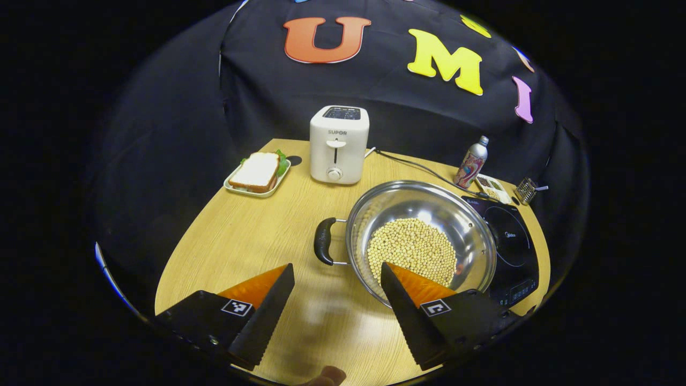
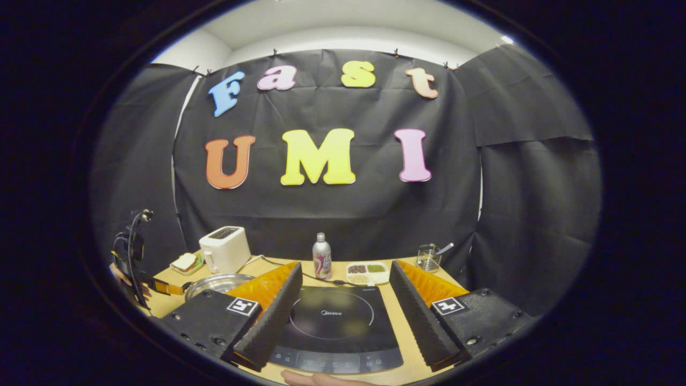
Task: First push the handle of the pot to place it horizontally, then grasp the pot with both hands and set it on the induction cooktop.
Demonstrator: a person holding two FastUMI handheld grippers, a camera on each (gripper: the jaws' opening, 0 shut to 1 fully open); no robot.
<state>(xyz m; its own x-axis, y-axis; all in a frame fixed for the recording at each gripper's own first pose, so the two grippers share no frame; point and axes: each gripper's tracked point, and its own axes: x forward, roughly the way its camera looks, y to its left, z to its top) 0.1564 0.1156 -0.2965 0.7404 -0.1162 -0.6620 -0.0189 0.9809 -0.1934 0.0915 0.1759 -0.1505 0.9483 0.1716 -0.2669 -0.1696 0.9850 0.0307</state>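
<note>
Left gripper view: a sandwich (image 1: 258, 171) on a pale tray was seen at the far left of the desk (image 1: 241, 241), with a white toaster (image 1: 338, 143) just to its right. Nearer, the left hand-held gripper (image 1: 337, 279) was held released above the desk, its fingers spread wide and nothing between them. The pot (image 1: 420, 236), a steel pan holding pale beans, was seen on the desk with its black handle (image 1: 323, 241) pointing left; its right rim lay against or over the edge of the induction cooktop (image 1: 509, 241). A printed bottle (image 1: 471, 162) was set behind.

Right gripper view: the left hand-held gripper was glimpsed at the far left edge beside the pot (image 2: 217, 282). The right hand-held gripper (image 2: 343, 281) was likewise held released, fingers apart, above the induction cooktop (image 2: 335, 321). A glass (image 2: 429, 257) was seen at the far right.
</note>
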